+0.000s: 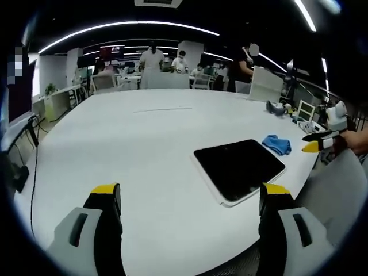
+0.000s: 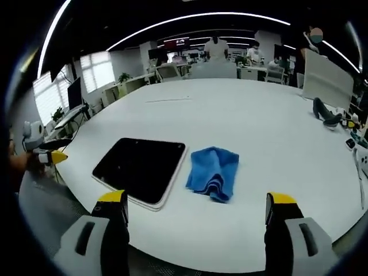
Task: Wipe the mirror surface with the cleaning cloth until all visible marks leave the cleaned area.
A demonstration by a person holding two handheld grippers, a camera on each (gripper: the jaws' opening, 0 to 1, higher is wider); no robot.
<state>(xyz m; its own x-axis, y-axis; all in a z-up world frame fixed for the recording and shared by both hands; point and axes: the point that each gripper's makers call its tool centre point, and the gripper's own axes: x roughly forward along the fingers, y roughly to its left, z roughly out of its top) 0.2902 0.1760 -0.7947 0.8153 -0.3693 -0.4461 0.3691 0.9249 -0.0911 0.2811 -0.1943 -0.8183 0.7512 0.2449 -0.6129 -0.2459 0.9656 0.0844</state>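
A dark rectangular mirror [image 1: 239,167] with a white frame lies flat on the white table [image 1: 144,144] near its front edge; it also appears as the mirror [image 2: 140,165] in the right gripper view. A crumpled blue cloth [image 2: 213,171] lies just right of it, and the same cloth [image 1: 276,143] sits beyond the mirror in the left gripper view. My left gripper [image 1: 190,198] is open above the table edge, nothing between its jaws. My right gripper [image 2: 195,207] is open too, hovering before the cloth. The right gripper [image 1: 321,141] shows at the far right, the left gripper [image 2: 49,155] at the far left.
A black shoe-like object [image 2: 325,112] and small items [image 2: 351,135] sit at the table's right side, by a white board [image 2: 326,77]. Monitors [image 2: 75,92] and cables line the left edge. People stand by desks [image 1: 152,57] at the back. A grey chair back [image 1: 339,184] is near.
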